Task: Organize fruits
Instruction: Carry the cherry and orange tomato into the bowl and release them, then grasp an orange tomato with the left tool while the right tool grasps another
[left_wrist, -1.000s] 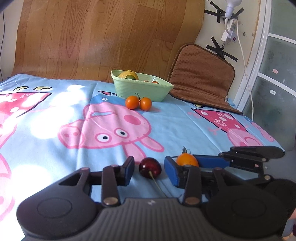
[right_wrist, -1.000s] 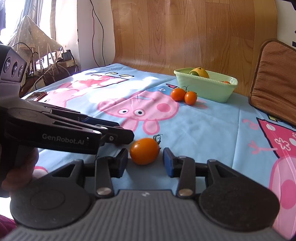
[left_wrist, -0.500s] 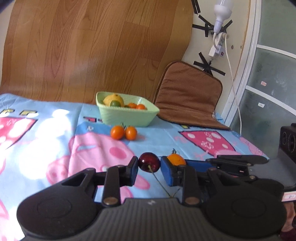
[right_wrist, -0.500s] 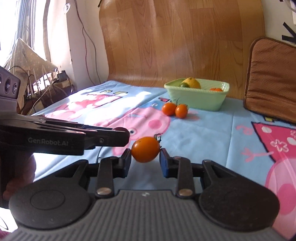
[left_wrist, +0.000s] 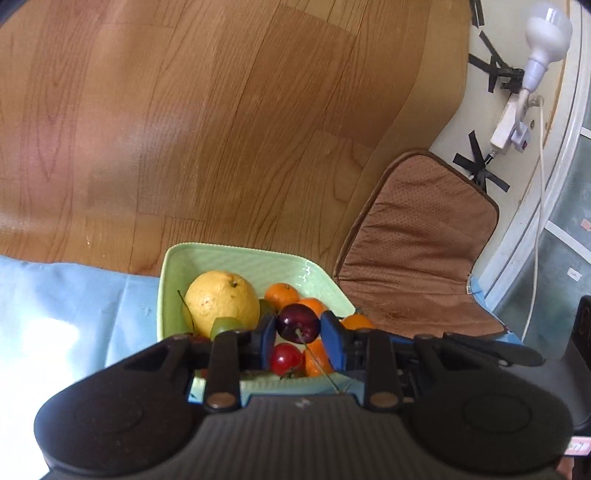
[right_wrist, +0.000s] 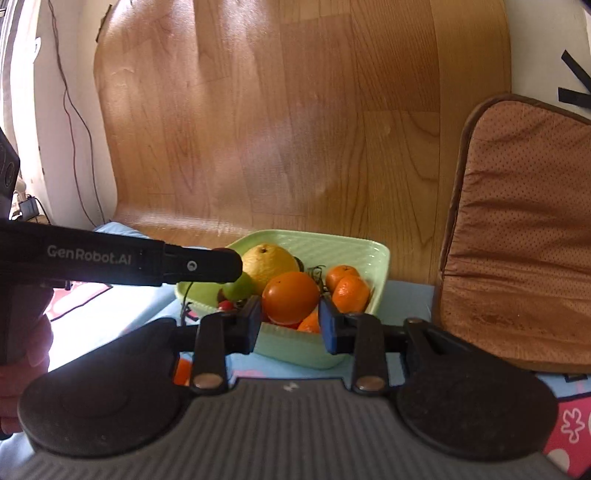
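Above the green bowl, which sits on a cartoon-print sheet in front of a wood-grain board, both hand-held grippers carry fruit. The left hand-held gripper pinches a dark cherry between its blue pads, stem trailing back toward the camera; the right hand-held gripper is clamped on an orange tomato. The bowl already holds a large yellow fruit, small oranges, a red cherry and a green grape, so free space looks scarce. The likely trouble is a release from too high: the round tomato could strike the heap, roll over the low rim and end up back on the sheet. The cherry's long stem may catch on a pad as the jaws part and drag it aside. The two tools also sit close together, the left one crossing just beside the tomato in the right view, so opening both at once risks a knock. Squeezing harder would bruise soft skin.
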